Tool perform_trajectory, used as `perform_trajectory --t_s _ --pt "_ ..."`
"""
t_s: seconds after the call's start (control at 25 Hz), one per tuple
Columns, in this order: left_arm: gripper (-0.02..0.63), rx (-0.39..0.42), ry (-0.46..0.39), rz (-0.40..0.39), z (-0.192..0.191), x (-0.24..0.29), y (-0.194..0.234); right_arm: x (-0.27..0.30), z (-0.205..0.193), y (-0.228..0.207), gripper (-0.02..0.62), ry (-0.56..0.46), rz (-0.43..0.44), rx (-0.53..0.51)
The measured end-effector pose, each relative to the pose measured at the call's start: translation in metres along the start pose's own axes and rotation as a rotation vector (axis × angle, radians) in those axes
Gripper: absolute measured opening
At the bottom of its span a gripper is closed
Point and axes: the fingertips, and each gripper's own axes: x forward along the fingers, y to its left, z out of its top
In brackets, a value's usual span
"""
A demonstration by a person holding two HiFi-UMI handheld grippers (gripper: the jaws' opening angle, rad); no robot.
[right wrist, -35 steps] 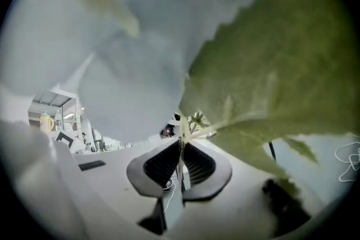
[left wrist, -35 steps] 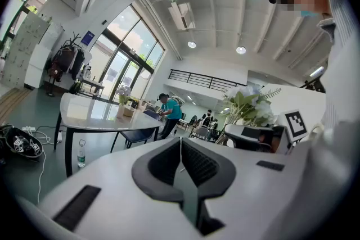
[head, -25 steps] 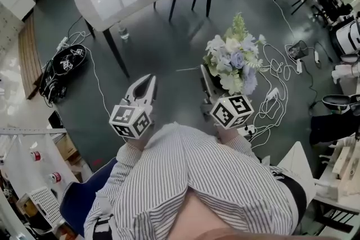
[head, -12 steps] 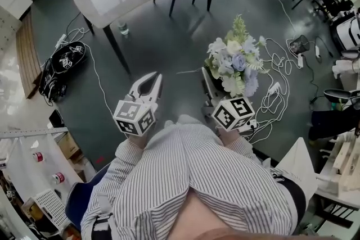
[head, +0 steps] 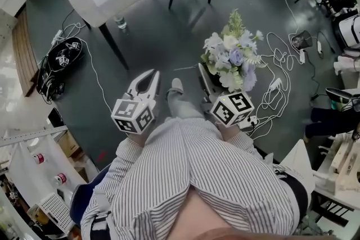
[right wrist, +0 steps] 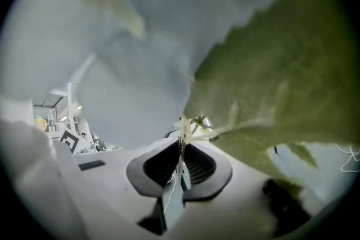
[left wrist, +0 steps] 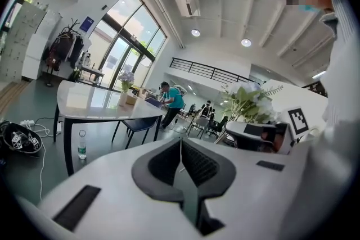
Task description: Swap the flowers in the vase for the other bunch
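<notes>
Gripping a white-and-lavender flower bunch with green leaves (head: 230, 59) by its stem between the right gripper (right wrist: 181, 153)'s narrowed fingers (right wrist: 164, 164) (over grey floor (head: 160, 36)); keeping the left gripper (left wrist: 180, 146)'s fingers (left wrist: 164, 163) pressed together, empty.

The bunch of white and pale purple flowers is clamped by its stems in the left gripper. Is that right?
No. The bunch of white and pale purple flowers is clamped by its stems in the right gripper, as the right gripper view shows; the left gripper is shut and empty.
</notes>
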Motion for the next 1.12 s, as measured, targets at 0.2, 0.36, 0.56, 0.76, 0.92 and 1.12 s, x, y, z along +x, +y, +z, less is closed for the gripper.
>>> perform_trajectory --t_s 0.2,0.36,0.56,0.76,0.92,1.12 --pt "0.018 0.011 -0.018 -0.012 0.032 0.055 0.023 0.057 0.031 -0.029 0.031 -0.001 0.053 -0.068" --pt "0.018 0.030 -0.034 -0.012 0.062 0.100 0.038 0.098 0.059 -0.056 0.031 -0.012 0.081 -0.068" --pt "0.018 0.041 -0.040 -0.002 0.092 0.155 0.055 0.145 0.092 -0.097 0.031 -0.034 0.099 -0.050" --pt "0.018 0.037 -0.060 0.028 0.110 0.200 0.073 0.180 0.111 -0.130 0.031 -0.042 0.124 -0.054" --pt "0.018 0.022 -0.074 0.055 0.128 0.229 0.089 0.204 0.126 -0.147 0.031 -0.038 0.148 -0.071" --pt "0.018 0.019 -0.066 0.063 0.128 0.247 0.087 0.214 0.127 -0.163 0.031 -0.025 0.156 -0.058"
